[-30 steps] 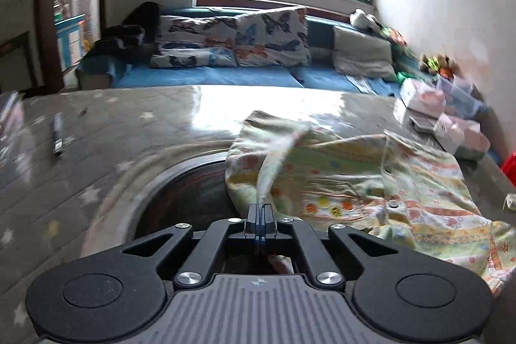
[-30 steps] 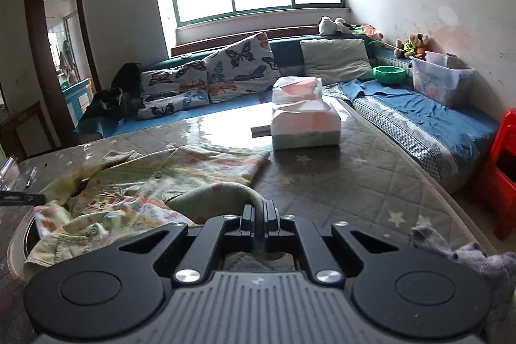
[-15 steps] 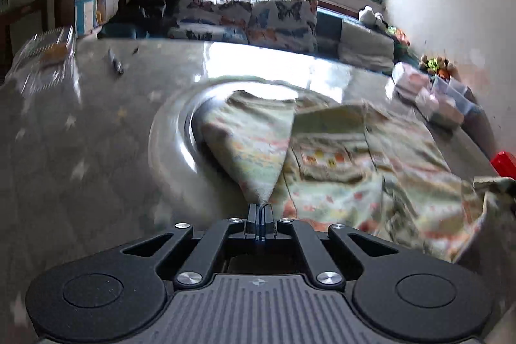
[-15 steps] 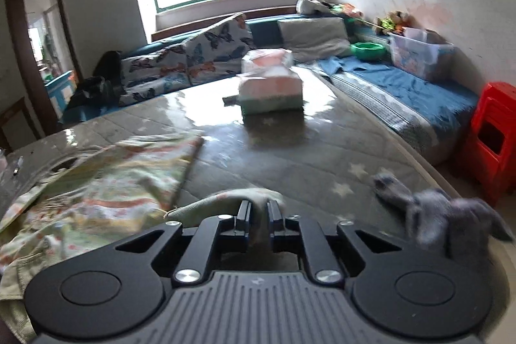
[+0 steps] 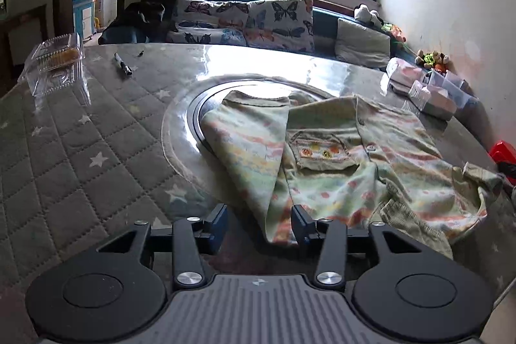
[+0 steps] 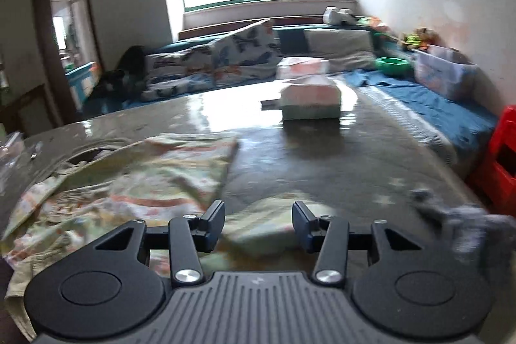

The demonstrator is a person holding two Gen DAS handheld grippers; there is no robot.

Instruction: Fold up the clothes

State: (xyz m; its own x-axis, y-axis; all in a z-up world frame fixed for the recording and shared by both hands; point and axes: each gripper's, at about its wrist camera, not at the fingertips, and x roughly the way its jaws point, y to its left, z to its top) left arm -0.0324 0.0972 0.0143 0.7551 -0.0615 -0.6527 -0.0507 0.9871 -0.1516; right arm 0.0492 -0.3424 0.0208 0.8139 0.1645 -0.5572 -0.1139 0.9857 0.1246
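A pale green child's shirt [image 5: 338,157] with orange and yellow print lies spread on the quilted table, one sleeve folded across its front, a chest pocket facing up. My left gripper [image 5: 259,223] is open, and the tip of the folded sleeve lies loose between its fingers. In the right wrist view the same shirt [image 6: 135,179] lies to the left, blurred. My right gripper [image 6: 258,223] is open too, with a cuff of the shirt [image 6: 267,224] resting on the table between its fingers.
A clear plastic box [image 5: 56,66] and a black pen [image 5: 122,64] lie at the far left of the table [image 5: 80,150]. Tissue packs [image 6: 309,100] stand at the far side. A grey cloth [image 6: 467,228] lies near the right edge. A red stool [image 6: 500,157] and a sofa [image 5: 245,24] stand beyond.
Both grippers were shut on parts of the shirt and have opened, letting the sleeve and the cuff drop onto the table. The shirt was pulled flatter and towards me.
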